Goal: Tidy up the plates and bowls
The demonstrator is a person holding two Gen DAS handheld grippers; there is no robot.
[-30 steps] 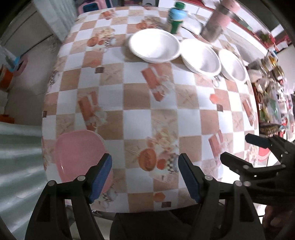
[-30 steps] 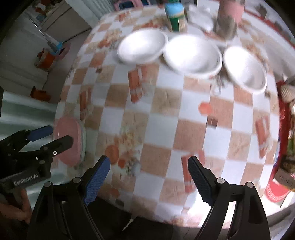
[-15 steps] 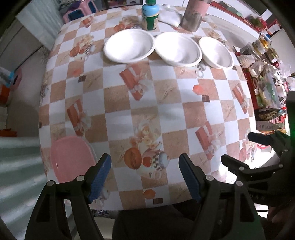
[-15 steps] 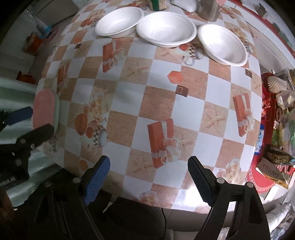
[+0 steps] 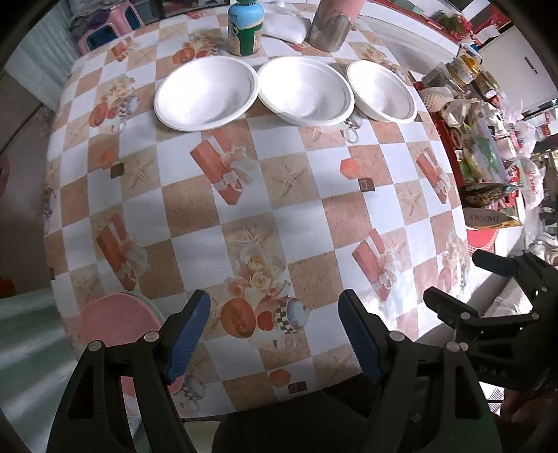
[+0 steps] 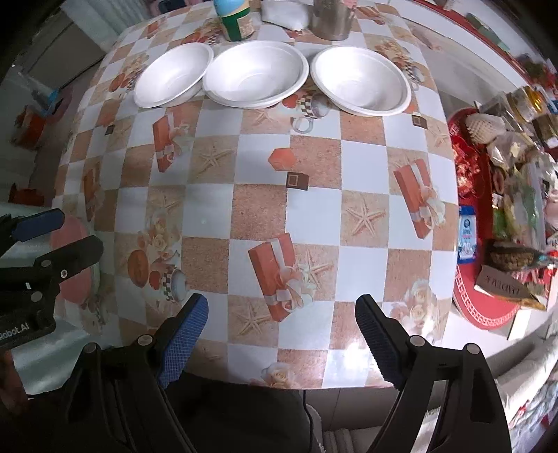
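Fingers of the left gripper [image 5: 272, 324] and right gripper [image 6: 280, 331] are held wide apart, with nothing between them, above the near edge of the checked table [image 6: 314, 216]. A pink plate [image 5: 115, 324] is seen at the near left corner. Three white bowls [image 5: 303, 90] are lined up at the far side, rims touching or nearly so, before a bottle [image 5: 244, 31] and a metal cup [image 5: 331, 28].

We look down on a round table [image 5: 296, 195] under a checked oilcloth printed with gift boxes, starfish and roses. Beyond its far left edge sit pink plastic stools [image 5: 111, 26] on a pale floor [image 6: 52, 69]. To the right, a red-topped surface [image 6: 488, 306] is crowded with bags and jars. Soft daylight falls evenly.
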